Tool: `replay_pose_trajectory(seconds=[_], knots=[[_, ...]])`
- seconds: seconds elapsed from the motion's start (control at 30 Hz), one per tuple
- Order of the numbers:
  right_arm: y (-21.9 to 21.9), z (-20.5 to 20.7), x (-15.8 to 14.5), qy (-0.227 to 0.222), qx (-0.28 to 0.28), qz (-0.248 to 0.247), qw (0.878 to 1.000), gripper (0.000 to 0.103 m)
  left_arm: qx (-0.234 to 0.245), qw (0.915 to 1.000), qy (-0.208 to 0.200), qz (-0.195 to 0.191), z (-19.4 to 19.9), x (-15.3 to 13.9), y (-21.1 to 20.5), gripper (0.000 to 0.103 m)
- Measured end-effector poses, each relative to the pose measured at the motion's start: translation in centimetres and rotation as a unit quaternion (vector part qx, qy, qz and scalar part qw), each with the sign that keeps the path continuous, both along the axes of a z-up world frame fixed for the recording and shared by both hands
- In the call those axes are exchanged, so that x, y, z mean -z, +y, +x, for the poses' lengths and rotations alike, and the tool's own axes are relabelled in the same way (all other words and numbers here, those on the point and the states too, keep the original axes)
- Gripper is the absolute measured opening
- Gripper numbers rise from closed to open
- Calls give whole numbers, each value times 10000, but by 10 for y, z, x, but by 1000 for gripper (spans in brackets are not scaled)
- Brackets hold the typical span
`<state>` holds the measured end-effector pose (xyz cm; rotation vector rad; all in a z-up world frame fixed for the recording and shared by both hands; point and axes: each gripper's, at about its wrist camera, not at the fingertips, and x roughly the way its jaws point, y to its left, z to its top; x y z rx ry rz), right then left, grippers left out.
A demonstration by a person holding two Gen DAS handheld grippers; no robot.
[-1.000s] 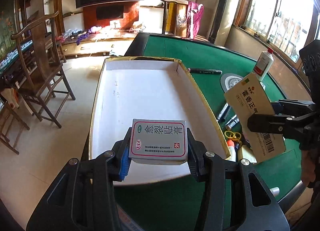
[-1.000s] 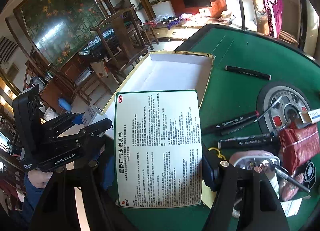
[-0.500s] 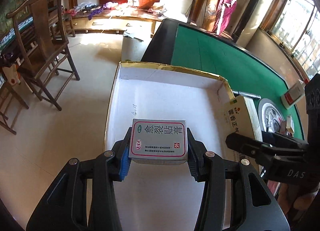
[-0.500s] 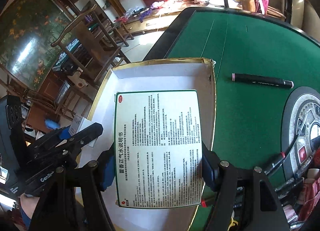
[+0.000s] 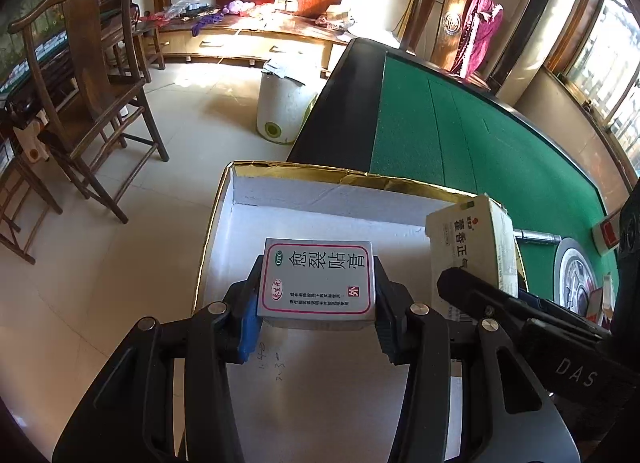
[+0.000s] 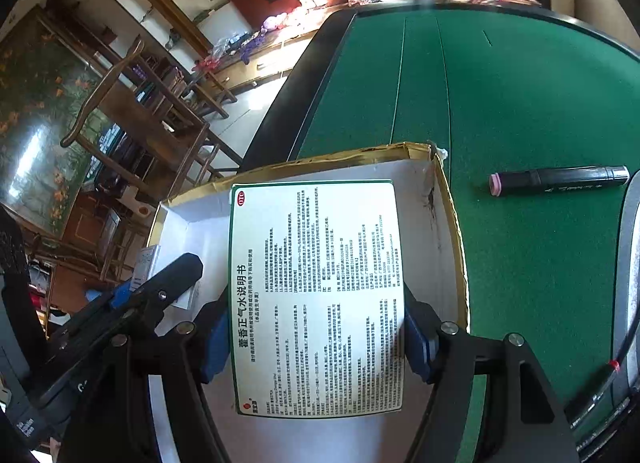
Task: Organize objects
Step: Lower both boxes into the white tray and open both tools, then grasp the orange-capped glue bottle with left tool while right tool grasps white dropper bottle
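Note:
My left gripper [image 5: 316,323] is shut on a small grey medicine box [image 5: 318,281] with a pink border. It hangs over the white inside of a gold-edged cardboard tray [image 5: 320,199]. My right gripper [image 6: 316,339] is shut on a larger cream medicine box [image 6: 316,295] with a green border and printed text. That box is also over the tray [image 6: 448,223], near its right wall. In the left wrist view the cream box [image 5: 468,243] stands to the right of the grey one. The right wrist view shows the left gripper's black body [image 6: 132,303] at lower left.
The tray lies on the left end of a green felt table [image 6: 500,95]. A black marker [image 6: 560,179] lies on the felt right of the tray, and a round grey gadget [image 5: 576,275] with clutter sits further right. A wooden chair [image 5: 88,63] and a white bin [image 5: 284,103] stand on the floor.
Both grippers have moved forward and down over the tray with their boxes held. The tray's far wall is now close, and the right gripper's cream box has come up beside the grey box.

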<state>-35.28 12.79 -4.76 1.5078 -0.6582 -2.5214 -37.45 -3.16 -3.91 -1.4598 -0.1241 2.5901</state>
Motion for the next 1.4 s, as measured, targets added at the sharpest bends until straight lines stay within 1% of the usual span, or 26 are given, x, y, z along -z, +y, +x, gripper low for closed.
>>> replay_pose_trajectory(seconds=[0.1, 0.13, 0.17, 0.23, 0.3, 0.33, 0.4, 0.47, 0.6, 0.73, 0.8, 0.87, 0.93, 1.0, 1.03, 1.13, 1.27, 1.4], knots=[[3, -6, 0, 56, 158, 11, 9999, 71, -49, 9997, 50, 230, -2, 7, -7, 46], [3, -7, 0, 77, 185, -57, 9998, 71, -86, 9998, 133, 123, -1, 6, -5, 46], [3, -9, -1, 120, 204, -75, 9997, 72, -113, 9997, 174, 98, -1, 5, -5, 46], [0, -10, -4, 202, 174, 28, 9996, 73, -62, 9993, 173, 334, 1, 4, -6, 48], [-1, -11, -4, 195, 128, 82, 9997, 73, -75, 9991, 159, 395, 1, 2, -7, 49], [0, -11, -3, 179, 139, 44, 9997, 74, -85, 9989, 136, 437, 1, 2, -7, 51], [2, -11, -2, 181, 116, -33, 9998, 74, -63, 9988, 187, 458, 2, 1, -6, 53], [4, -10, -4, 232, 106, 53, 9997, 74, -8, 9984, 202, 532, 4, 0, -3, 61], [6, -5, -14, 553, 1, -16, 9985, 74, 4, 9980, 196, 593, 8, -6, -1, 62], [6, -1, -21, 579, -63, -121, 9982, 74, 98, 9983, 238, 520, 16, -16, -2, 62], [9, 6, -28, 623, -135, -238, 9977, 74, 179, 9978, 190, 602, 21, -19, -3, 62], [13, 18, -38, 703, -124, -176, 9973, 74, 310, 9970, 206, 677, 31, -23, -1, 62], [18, 34, -47, 803, -251, -303, 9960, 74, 483, 9955, 254, 770, 42, -28, 3, 62], [19, 53, -56, 873, -368, -187, 9953, 74, 643, 9942, 301, 814, 55, -32, 7, 62], [20, 65, -59, 953, -495, -218, 9940, 74, 736, 9934, 315, 820, 61, -35, 8, 62], [29, 101, -63, 977, -708, -58, 9927, 74, 1014, 9908, 362, 814, 82, -41, 16, 62], [52, 152, -64, 1076, -815, -322, 9903, 74, 1325, 9862, 441, 895, 111, -50, 24, 62], [81, 199, -58, 1081, -881, -651, 9881, 74, 1755, 9780, 525, 1003, 146, -62, 36, 62]])
